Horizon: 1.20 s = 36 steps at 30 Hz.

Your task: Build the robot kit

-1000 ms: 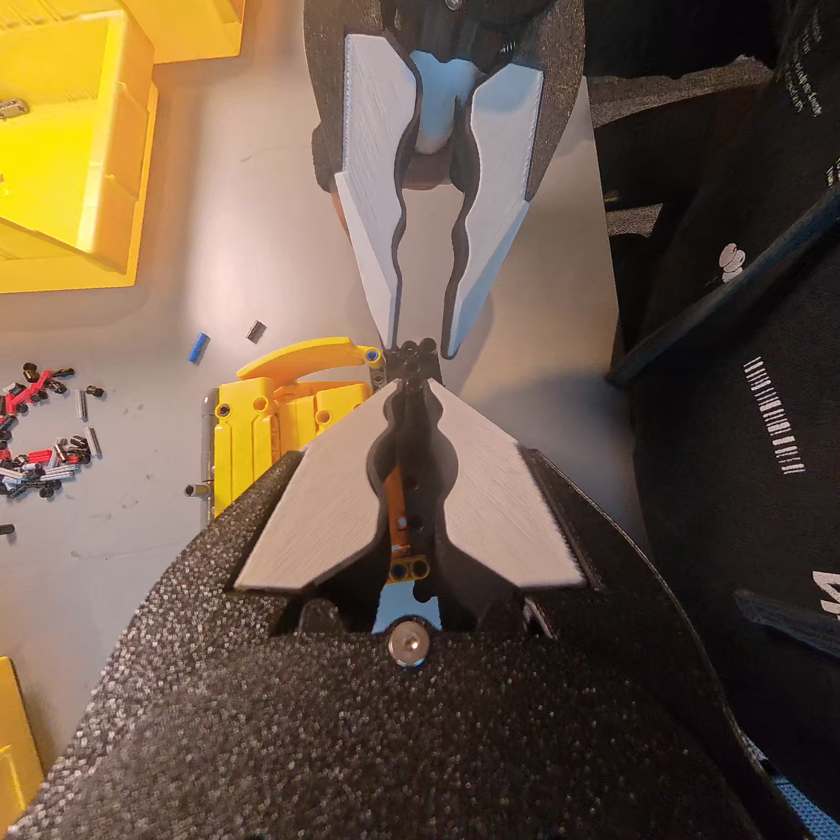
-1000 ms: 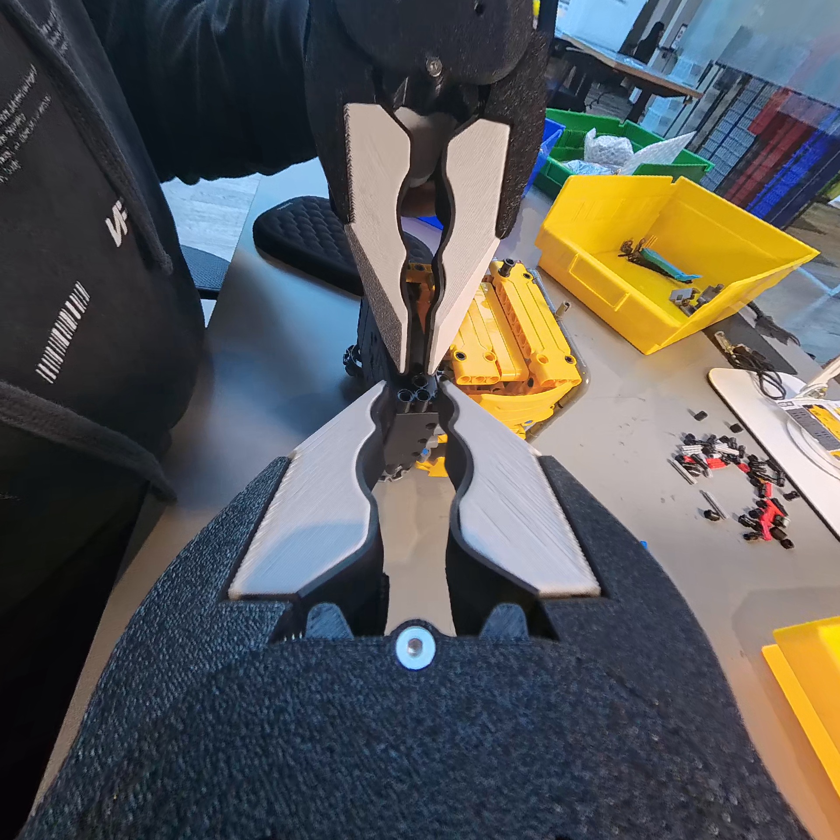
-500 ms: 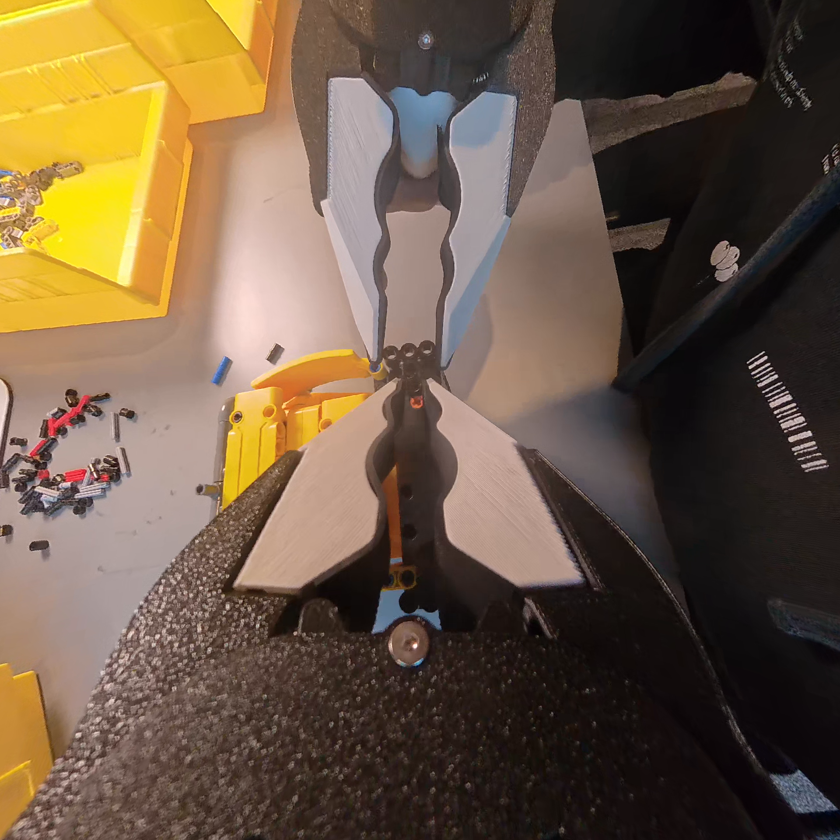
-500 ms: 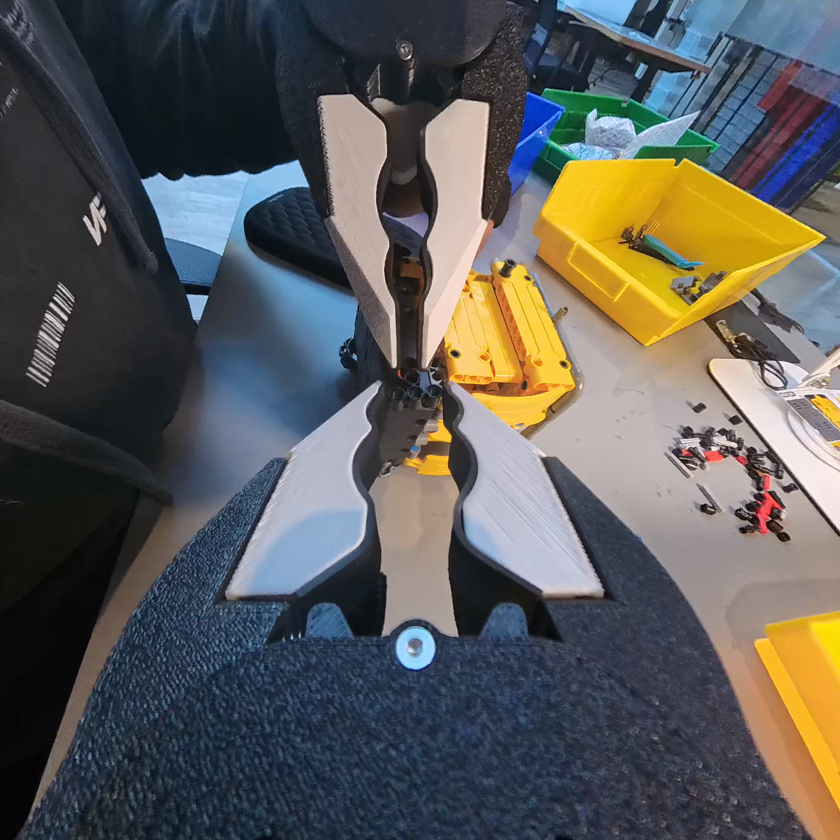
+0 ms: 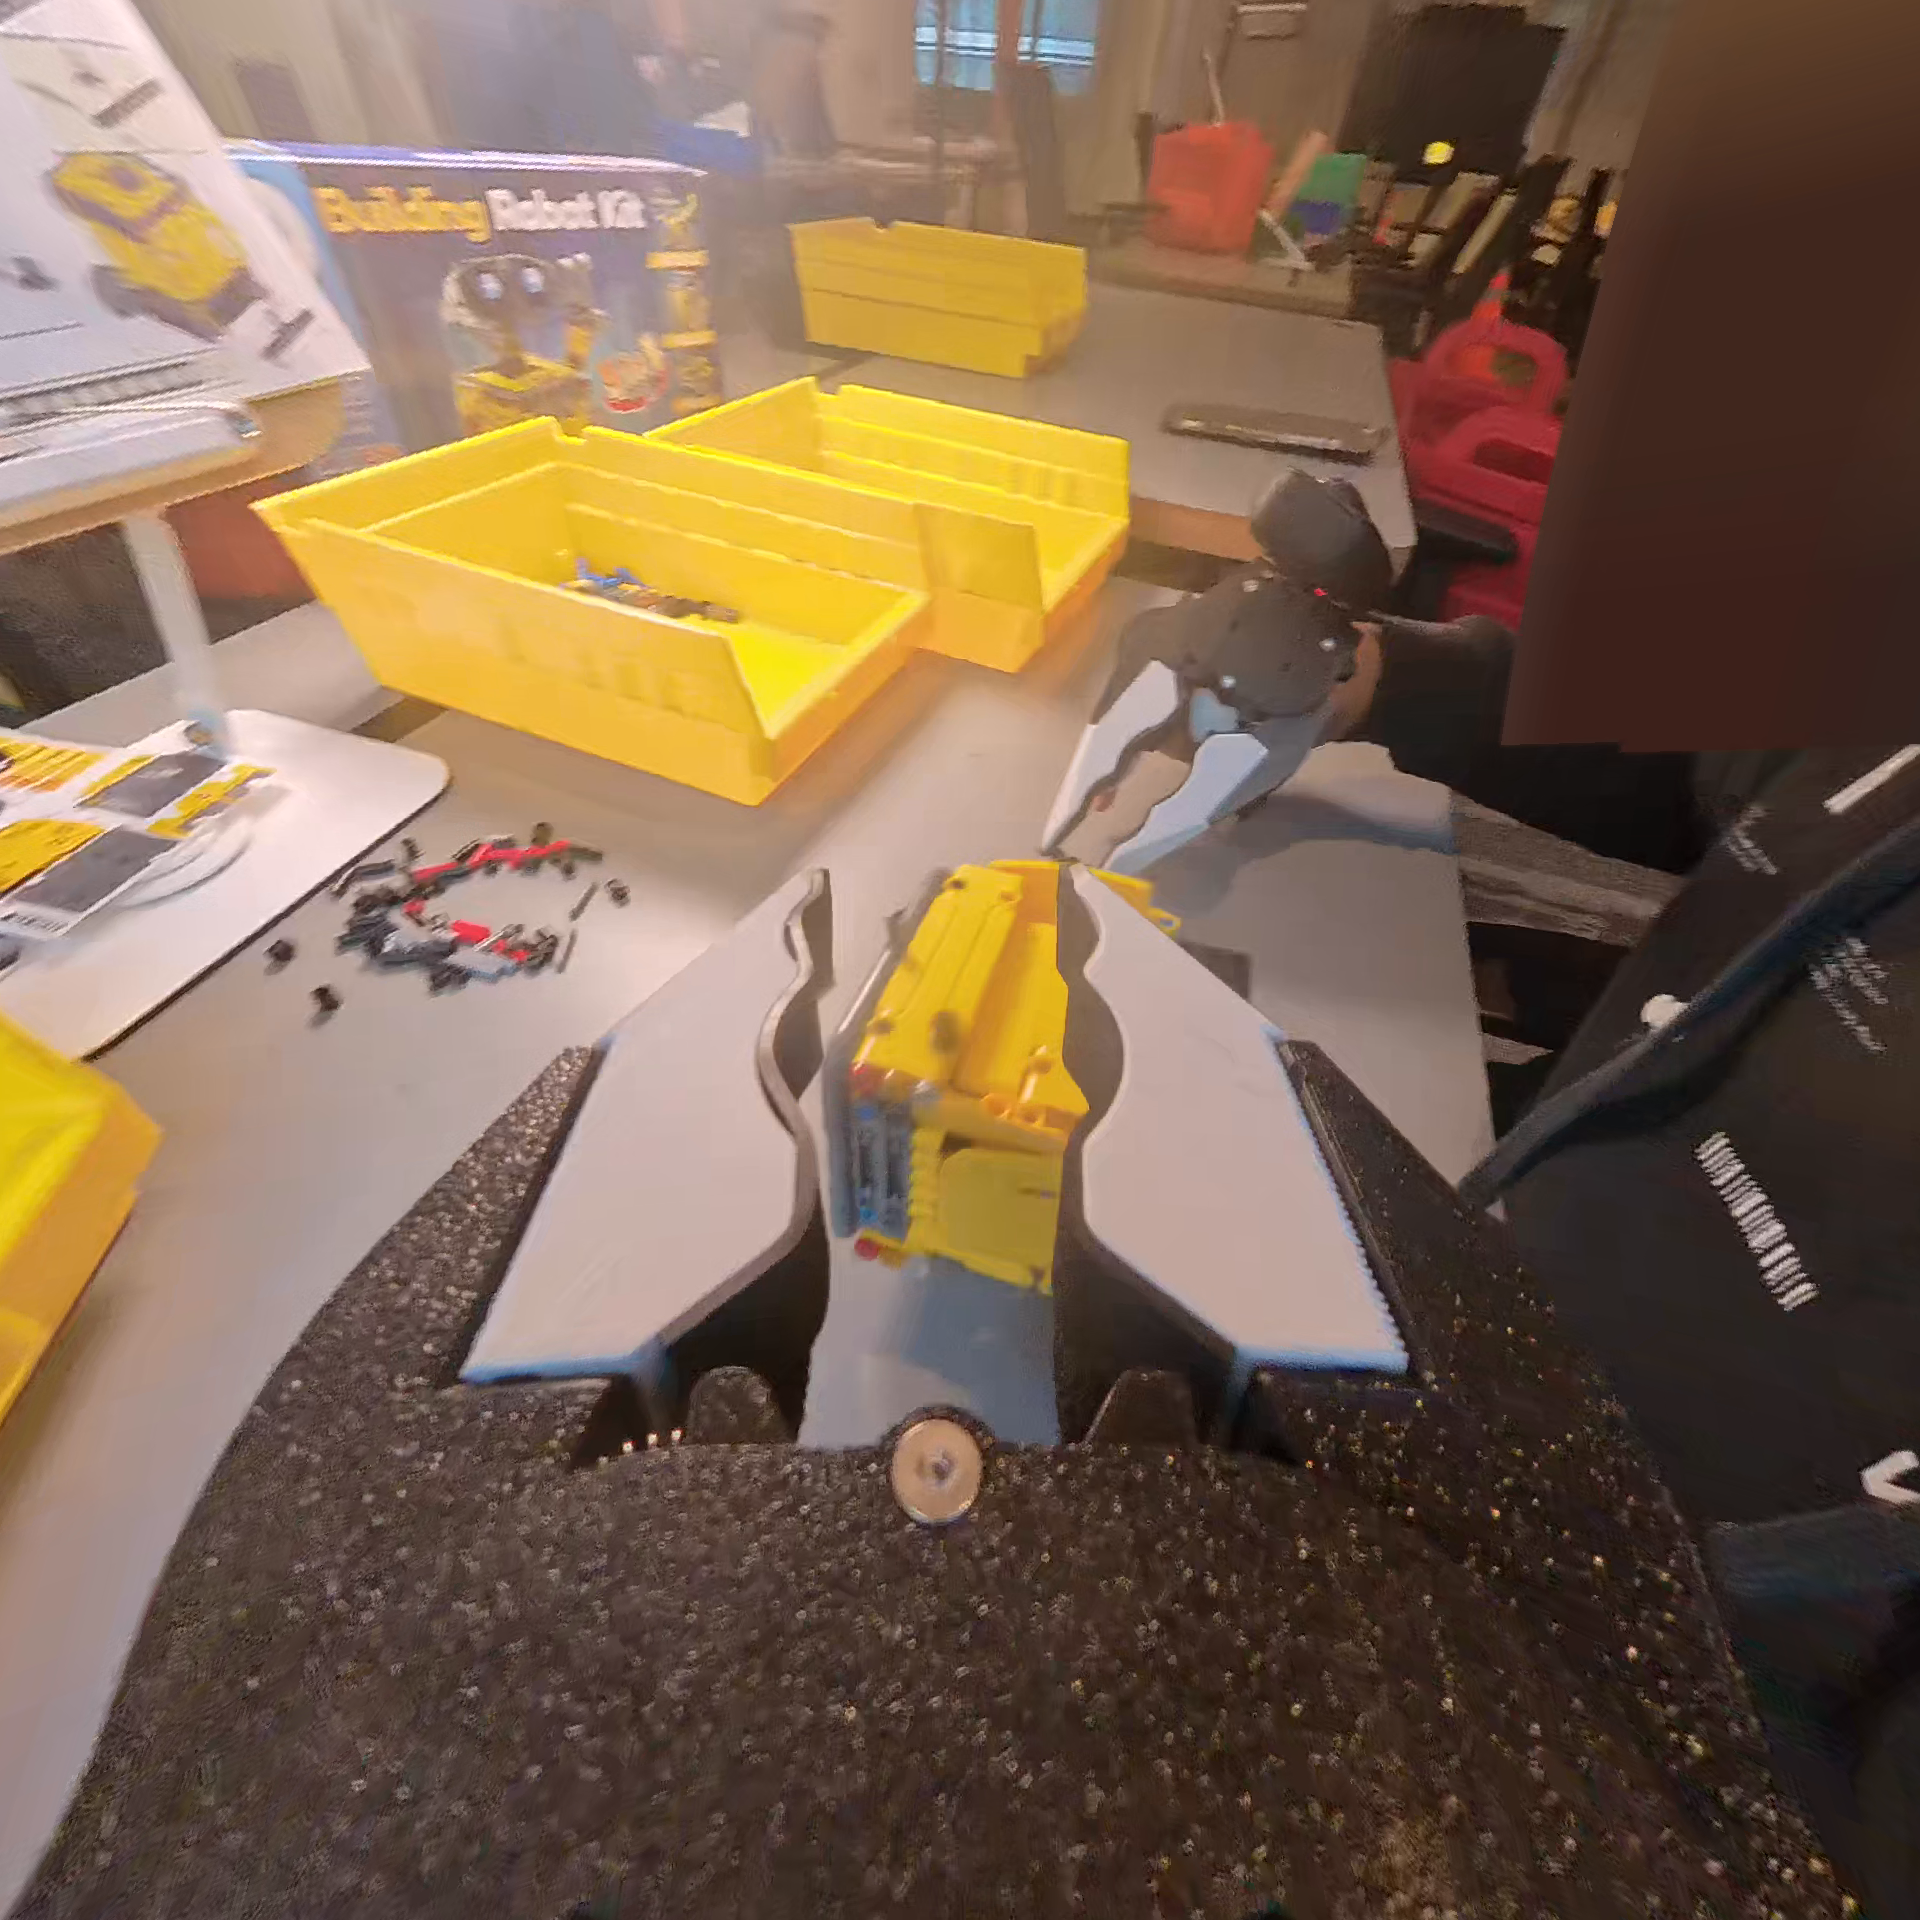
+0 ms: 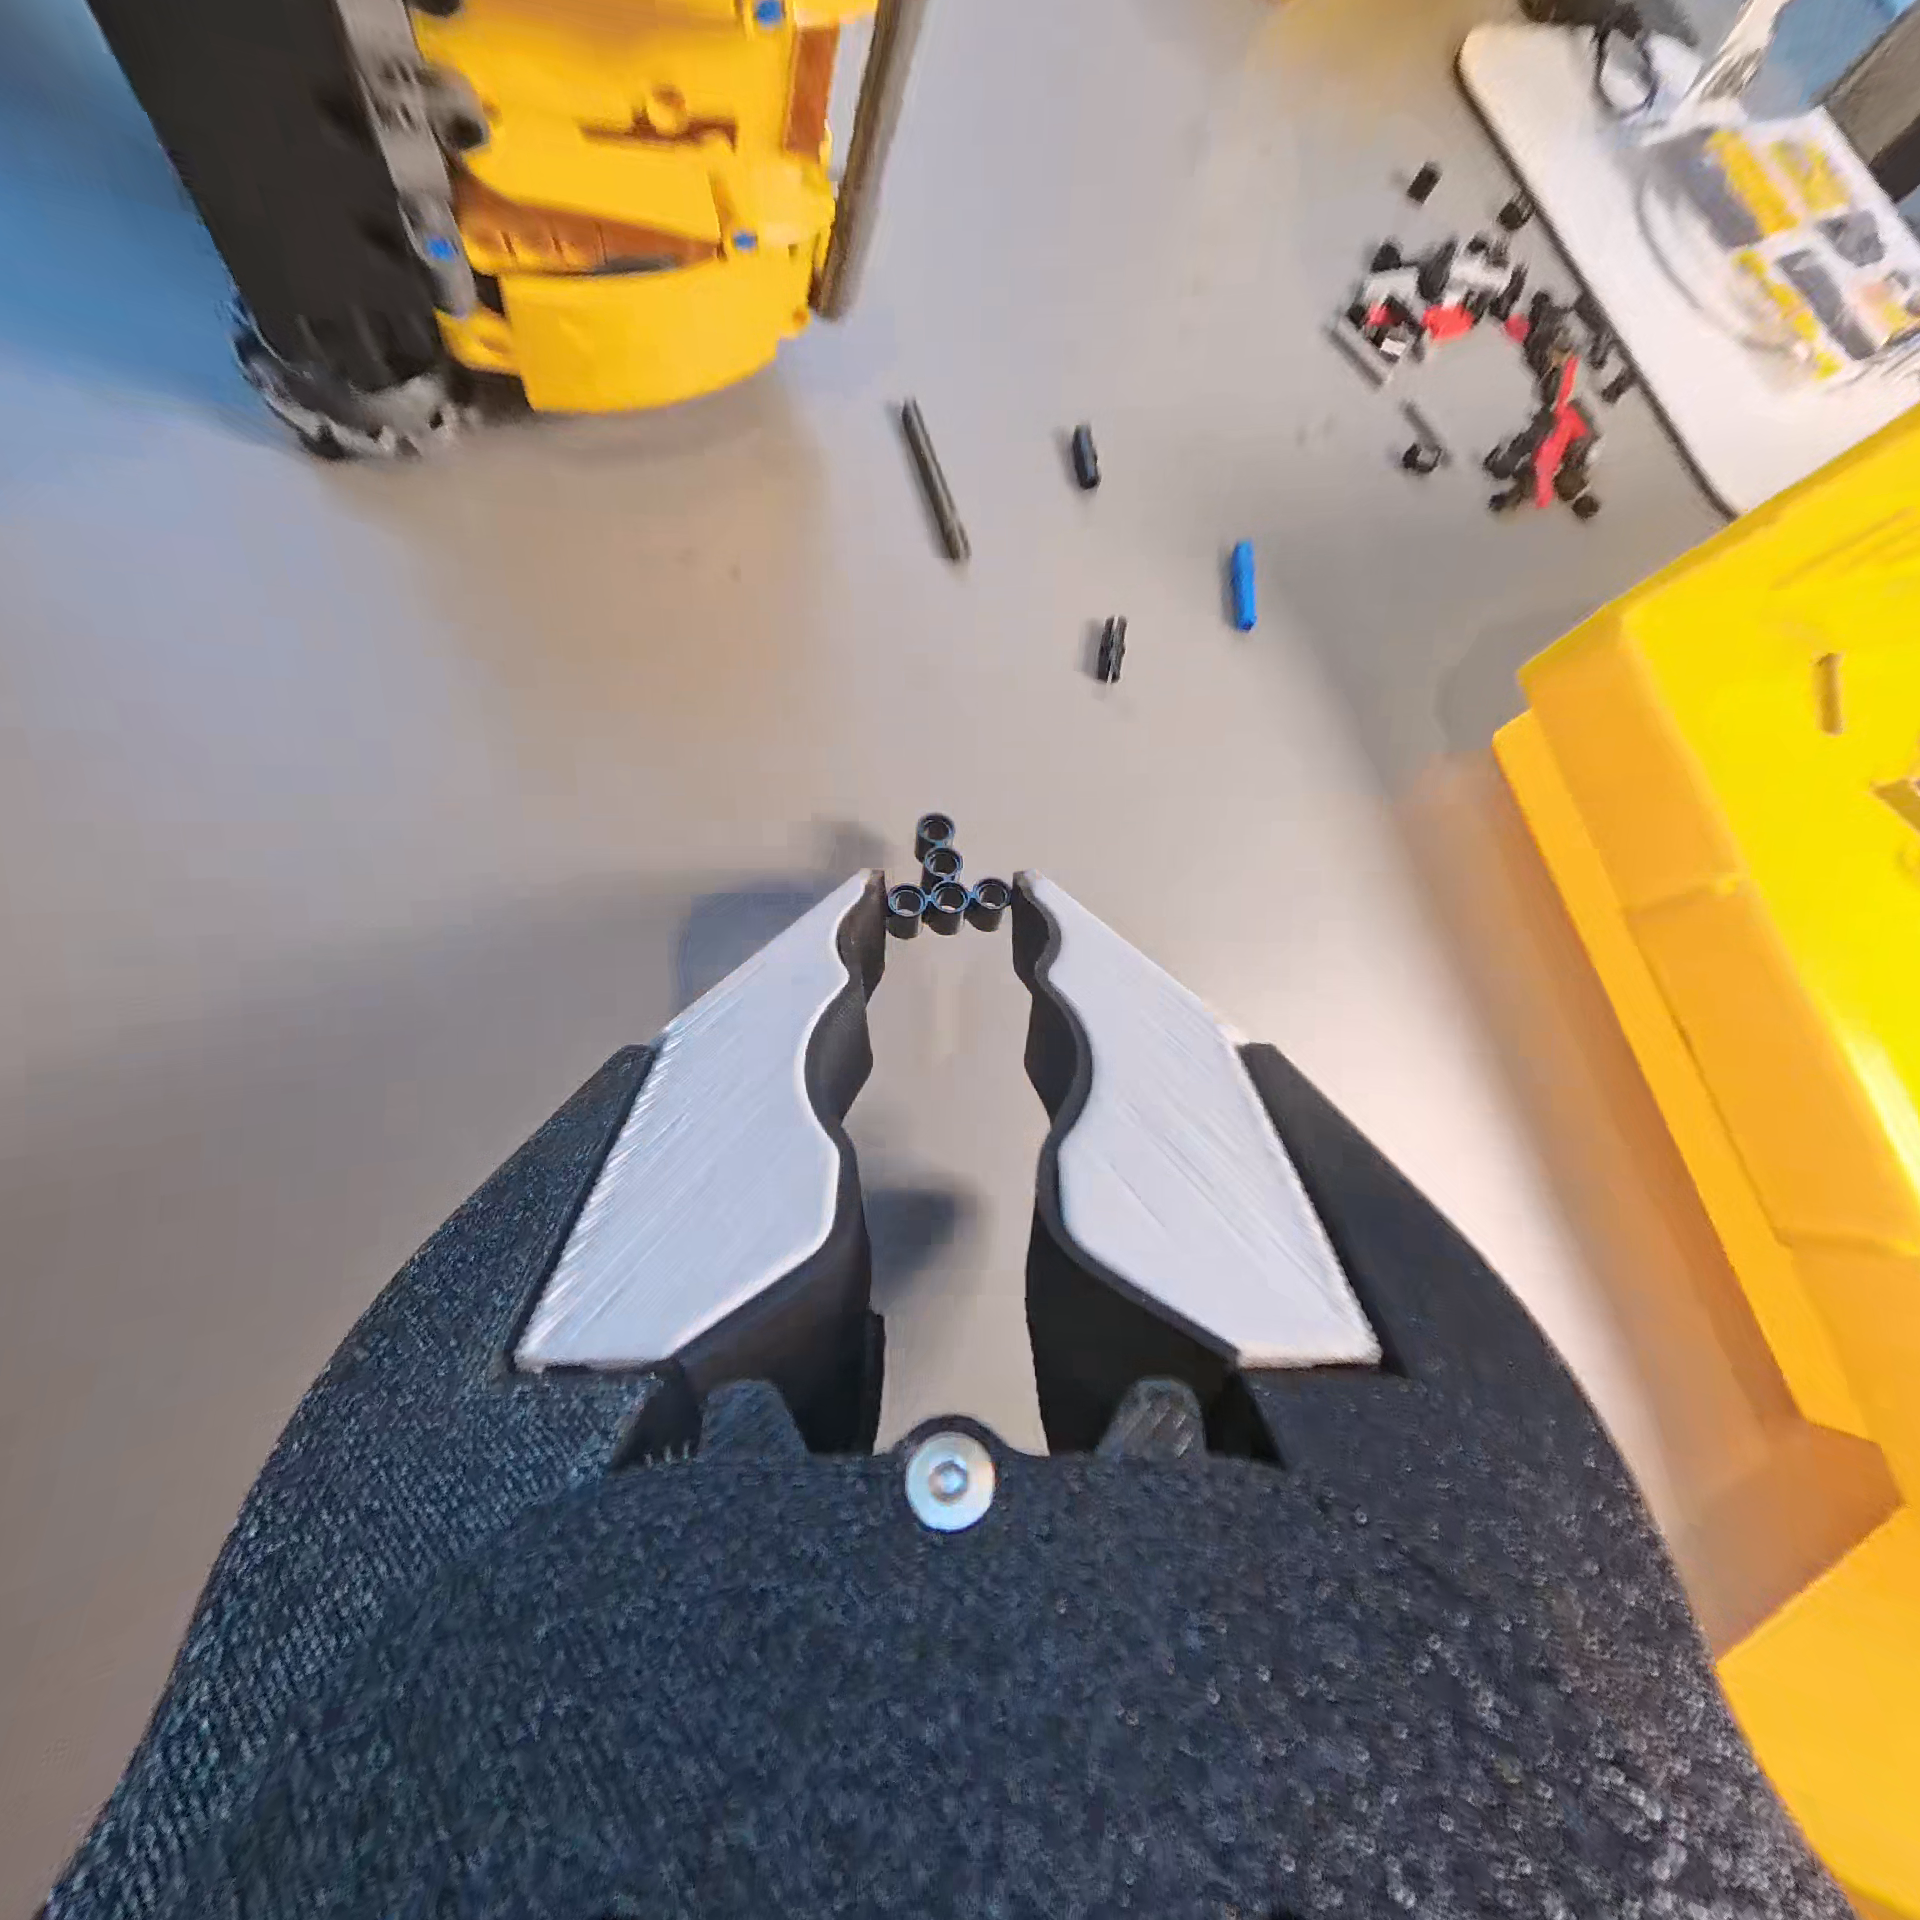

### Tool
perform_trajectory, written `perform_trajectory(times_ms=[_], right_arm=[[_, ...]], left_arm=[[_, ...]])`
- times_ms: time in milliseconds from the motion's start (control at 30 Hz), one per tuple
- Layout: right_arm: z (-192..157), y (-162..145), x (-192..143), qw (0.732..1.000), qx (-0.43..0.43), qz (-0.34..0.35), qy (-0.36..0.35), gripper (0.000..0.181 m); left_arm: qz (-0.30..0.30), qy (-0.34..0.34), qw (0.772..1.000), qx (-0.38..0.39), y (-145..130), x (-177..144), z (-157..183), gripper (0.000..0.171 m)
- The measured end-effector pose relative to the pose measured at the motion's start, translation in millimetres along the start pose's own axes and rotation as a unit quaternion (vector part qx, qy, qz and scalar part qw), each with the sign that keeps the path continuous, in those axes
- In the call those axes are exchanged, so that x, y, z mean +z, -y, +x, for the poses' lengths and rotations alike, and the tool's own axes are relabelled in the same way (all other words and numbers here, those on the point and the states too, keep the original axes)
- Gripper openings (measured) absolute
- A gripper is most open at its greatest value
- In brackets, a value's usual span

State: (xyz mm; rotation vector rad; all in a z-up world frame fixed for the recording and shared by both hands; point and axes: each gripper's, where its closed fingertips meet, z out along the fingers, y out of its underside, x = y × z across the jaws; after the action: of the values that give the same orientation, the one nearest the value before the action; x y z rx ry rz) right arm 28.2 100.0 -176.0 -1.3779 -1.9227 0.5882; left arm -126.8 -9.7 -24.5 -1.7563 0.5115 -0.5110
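Note:
My left gripper (image 5: 945,878) is open, its jaws straddling a yellow and black brick-built model (image 5: 966,1039) that stands on the grey table (image 5: 312,1143). There is a gap on the left side, and the right finger is close against the model. My right gripper (image 6: 948,899) is shut on a small black T-shaped piece with round holes (image 6: 943,862), held at its tips just above the table. It also shows in the left wrist view (image 5: 1086,852), tips down beside the model's far end. The model is at the top left of the right wrist view (image 6: 623,208).
Loose pins lie ahead of the right gripper: a black axle (image 6: 933,480), a blue pin (image 6: 1243,585), and two black pins. A pile of small parts (image 5: 457,914) lies left. Yellow bins (image 5: 623,603) (image 6: 1714,935), a kit box (image 5: 520,281) and instruction sheets (image 5: 104,831) surround. A person in black stands right (image 5: 1714,1143). The grippers' ends are close to 25 centimetres from one another.
My left gripper has opened and let go of the model's black part, and its view has swung level. My right gripper has pulled away from the model, keeping the black piece, and dropped toward the table.

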Motion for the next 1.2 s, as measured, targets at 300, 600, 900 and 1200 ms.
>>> perform_trajectory(times_ms=[300, 600, 900, 1200], right_arm=[[10.1, 48.5, 17.7, 0.998, -0.020, 0.028, 0.059, 0.035], [-6.7, 59.5, 81.7, 0.976, -0.077, -0.061, 0.192, 0.004], [29.2, 127.5, 2.5, 0.962, 0.094, 0.219, 0.136, 0.003], [15.6, 221.4, -100.9, 0.703, 0.349, 0.576, 0.229, 0.002]], left_arm=[[0.010, 0.063, 0.997, -0.046, -33.3, -21.7, -33.4, 0.039], [0.016, 0.066, 0.996, -0.053, -40.0, -20.6, -27.8, 0.035], [0.082, 0.020, 0.994, -0.062, -10.2, -20.6, 1.8, 0.030], [0.122, -0.057, 0.991, -0.021, 52.6, 50.9, 57.7, 0.024]])
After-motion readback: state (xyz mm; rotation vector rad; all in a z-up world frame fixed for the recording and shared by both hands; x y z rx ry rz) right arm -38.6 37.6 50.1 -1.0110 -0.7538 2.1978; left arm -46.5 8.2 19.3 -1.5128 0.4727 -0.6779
